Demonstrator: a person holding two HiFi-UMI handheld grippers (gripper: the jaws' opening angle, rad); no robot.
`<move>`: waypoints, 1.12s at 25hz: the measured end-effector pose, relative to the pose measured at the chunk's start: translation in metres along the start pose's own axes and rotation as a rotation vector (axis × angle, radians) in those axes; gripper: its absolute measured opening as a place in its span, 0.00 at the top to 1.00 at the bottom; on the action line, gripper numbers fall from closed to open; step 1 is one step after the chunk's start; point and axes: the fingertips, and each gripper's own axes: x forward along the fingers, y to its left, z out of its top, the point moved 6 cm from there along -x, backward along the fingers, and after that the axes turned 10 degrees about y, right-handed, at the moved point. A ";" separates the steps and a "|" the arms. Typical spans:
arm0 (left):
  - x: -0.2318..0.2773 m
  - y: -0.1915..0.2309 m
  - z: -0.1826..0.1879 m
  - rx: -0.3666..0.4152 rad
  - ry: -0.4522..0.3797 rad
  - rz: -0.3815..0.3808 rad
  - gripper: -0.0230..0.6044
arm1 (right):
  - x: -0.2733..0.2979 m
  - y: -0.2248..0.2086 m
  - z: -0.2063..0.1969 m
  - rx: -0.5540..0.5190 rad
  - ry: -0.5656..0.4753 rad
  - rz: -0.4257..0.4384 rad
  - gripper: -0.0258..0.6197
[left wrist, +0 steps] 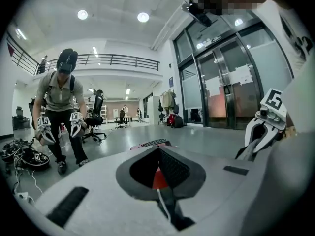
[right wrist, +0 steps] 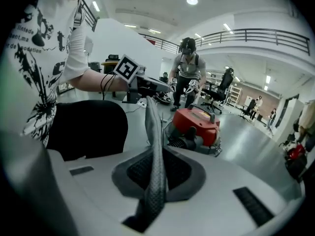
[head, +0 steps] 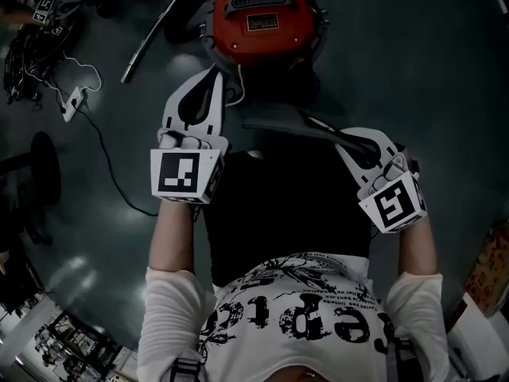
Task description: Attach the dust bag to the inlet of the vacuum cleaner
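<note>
The left tool (head: 213, 86) and the right tool (head: 347, 140) are each clamped shut on an end of the grey rim (head: 294, 127) of the black dust bag (head: 286, 205). The bag hangs between them, close to the person's shirt (head: 294, 309). Just beyond it, the red vacuum cleaner (head: 262, 14) stands on the floor (head: 413, 54).

The vacuum cleaner (head: 262, 14) stands on the floor ahead. Before it, the dust bag (head: 274, 126) lies between the left gripper (head: 208, 74) and right gripper (head: 342, 137).
</note>
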 end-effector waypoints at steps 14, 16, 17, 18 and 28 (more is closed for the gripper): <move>0.124 0.026 0.022 0.526 0.131 -0.102 0.71 | 0.048 -0.018 -0.003 -0.014 -0.014 0.057 0.92; 0.145 0.030 0.017 0.631 0.217 -0.128 0.66 | 0.055 -0.019 -0.004 -0.015 0.003 0.071 0.92; 0.153 0.031 0.015 0.669 0.252 -0.145 0.66 | 0.058 -0.019 -0.005 -0.017 0.012 0.078 0.92; 0.160 0.032 0.014 0.693 0.275 -0.160 0.66 | 0.060 -0.020 -0.005 -0.021 0.019 0.085 0.92; 0.210 0.030 0.009 0.726 0.348 -0.253 0.71 | 0.079 -0.027 -0.005 -0.073 0.004 0.134 0.92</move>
